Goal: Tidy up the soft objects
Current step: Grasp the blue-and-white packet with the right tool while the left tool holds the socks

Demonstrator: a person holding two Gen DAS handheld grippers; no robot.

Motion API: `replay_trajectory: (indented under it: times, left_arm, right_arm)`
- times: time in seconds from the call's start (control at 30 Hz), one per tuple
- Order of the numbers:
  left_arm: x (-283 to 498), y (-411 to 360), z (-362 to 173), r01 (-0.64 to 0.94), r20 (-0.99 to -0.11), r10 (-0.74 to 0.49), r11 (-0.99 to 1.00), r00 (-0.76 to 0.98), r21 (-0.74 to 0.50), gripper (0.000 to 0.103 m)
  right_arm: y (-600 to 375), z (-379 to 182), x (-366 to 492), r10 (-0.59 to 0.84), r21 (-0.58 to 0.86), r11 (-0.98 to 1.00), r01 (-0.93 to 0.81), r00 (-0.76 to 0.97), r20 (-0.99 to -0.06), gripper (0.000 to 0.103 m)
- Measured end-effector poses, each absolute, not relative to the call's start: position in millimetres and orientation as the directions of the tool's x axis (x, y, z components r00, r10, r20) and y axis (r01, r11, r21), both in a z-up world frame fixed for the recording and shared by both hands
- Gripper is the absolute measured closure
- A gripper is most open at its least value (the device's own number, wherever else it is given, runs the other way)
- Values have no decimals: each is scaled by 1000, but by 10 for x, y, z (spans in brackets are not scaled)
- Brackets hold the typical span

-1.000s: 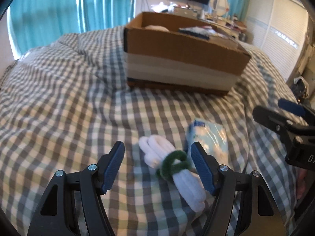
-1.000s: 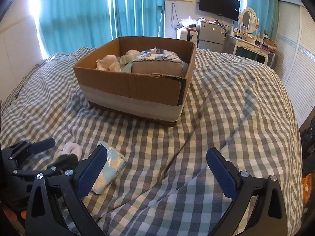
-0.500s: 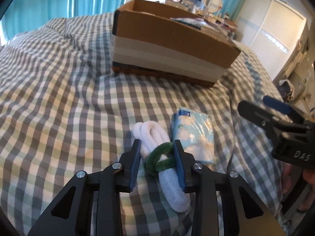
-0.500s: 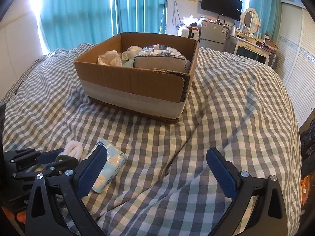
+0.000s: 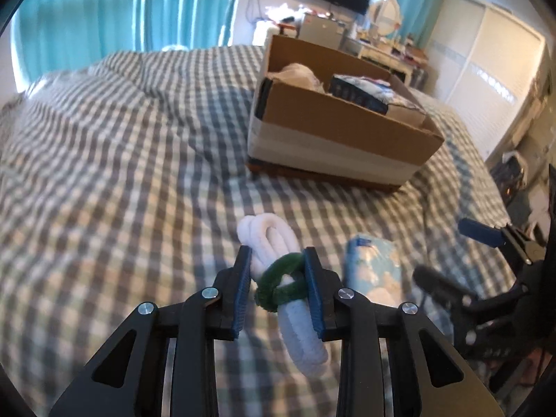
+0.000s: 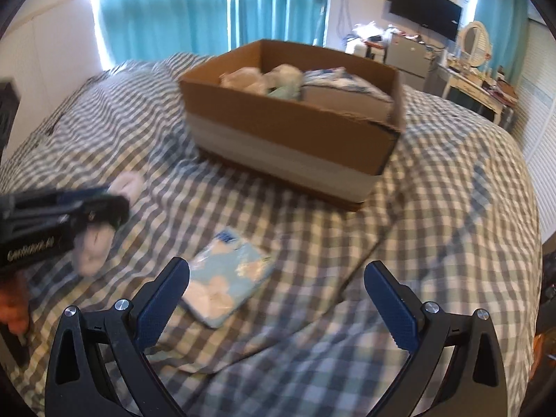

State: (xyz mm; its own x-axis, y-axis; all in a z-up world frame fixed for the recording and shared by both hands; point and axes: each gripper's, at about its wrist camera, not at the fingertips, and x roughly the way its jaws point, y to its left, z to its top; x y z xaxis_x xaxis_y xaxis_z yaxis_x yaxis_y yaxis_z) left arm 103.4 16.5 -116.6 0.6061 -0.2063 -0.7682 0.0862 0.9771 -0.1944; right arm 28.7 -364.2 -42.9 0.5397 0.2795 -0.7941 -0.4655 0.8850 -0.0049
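My left gripper (image 5: 277,264) is shut on a white rolled cloth bundle (image 5: 274,239) tied with a green fuzzy band (image 5: 281,279) and holds it above the checked bedspread. It shows blurred in the right wrist view (image 6: 92,243). A light blue tissue pack (image 5: 373,271) lies on the bed just right of it, also in the right wrist view (image 6: 227,279). My right gripper (image 6: 276,285) is open and empty, with its left finger beside the pack. A cardboard box (image 5: 340,121) with soft items inside stands further back, also in the right wrist view (image 6: 295,132).
The checked bedspread (image 5: 121,173) covers the whole bed. Teal curtains (image 6: 208,3) hang behind. A dresser with a mirror (image 6: 472,52) and a wall TV stand at the back right. White wardrobe doors (image 5: 486,69) line the right side.
My left gripper closed on the white bundle and lifted it off the bed toward the box. My right gripper moved forward and left, toward the tissue pack.
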Motion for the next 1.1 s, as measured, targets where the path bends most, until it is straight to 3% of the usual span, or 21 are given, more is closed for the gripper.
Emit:
replay_trajectory:
  times: [0.43,0.67,1.1]
  left_arm:
    - [971,288,-1272,79,-770,-193,980,609,-183,74]
    - [952,255,-1291,86,-766,-196,979,612,-182,74]
    - [915,260,-1256,80,-758,-196,979,623,-187,74]
  right_arm:
    - [-3205,-866,322,250,22,881,-472,427,-869,3]
    - [-3175,-953,341,270,51,868,-494,384,-883,31]
    - [-3248,-743,164,336,48,835,-549,438,-834,51]
